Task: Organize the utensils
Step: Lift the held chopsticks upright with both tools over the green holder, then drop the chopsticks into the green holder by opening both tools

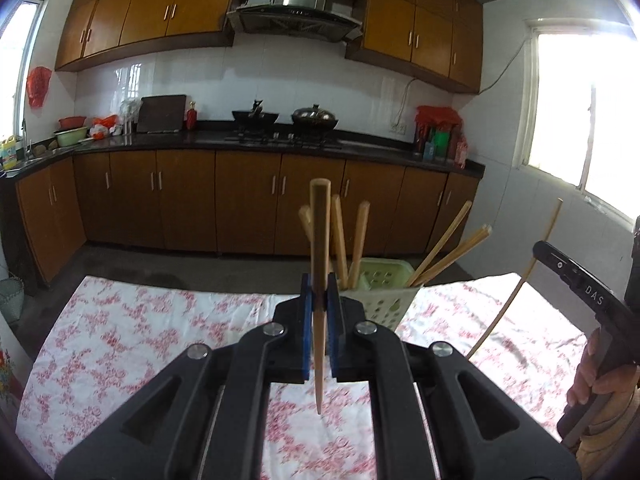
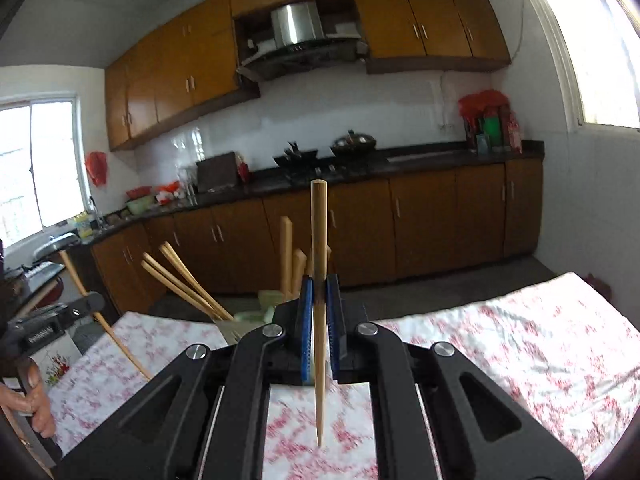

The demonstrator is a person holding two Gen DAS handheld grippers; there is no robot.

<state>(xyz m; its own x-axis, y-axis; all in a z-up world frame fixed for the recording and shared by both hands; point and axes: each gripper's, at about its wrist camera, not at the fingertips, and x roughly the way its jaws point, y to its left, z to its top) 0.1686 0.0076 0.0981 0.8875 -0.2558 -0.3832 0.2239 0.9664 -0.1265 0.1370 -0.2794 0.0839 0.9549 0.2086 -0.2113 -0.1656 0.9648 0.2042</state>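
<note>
My left gripper (image 1: pixel 319 292) is shut on a wooden chopstick (image 1: pixel 320 240) that stands upright, tip down above the table. My right gripper (image 2: pixel 319 292) is shut on another wooden chopstick (image 2: pixel 319 232), also upright with its tip down. A pale green perforated utensil basket (image 1: pixel 380 296) stands just beyond the left gripper and holds several chopsticks (image 1: pixel 444 254). The basket also shows in the right wrist view (image 2: pixel 256 316), left of and behind the right gripper. The right gripper's chopstick shows at the right edge of the left wrist view (image 1: pixel 516 292).
The table carries a white cloth with red flowers (image 1: pixel 140 340). Behind it are brown kitchen cabinets (image 1: pixel 248 208), a dark counter with a stove and woks (image 1: pixel 288 120), and bright windows (image 1: pixel 580 100). The other hand's gripper body (image 1: pixel 592 300) sits at the right.
</note>
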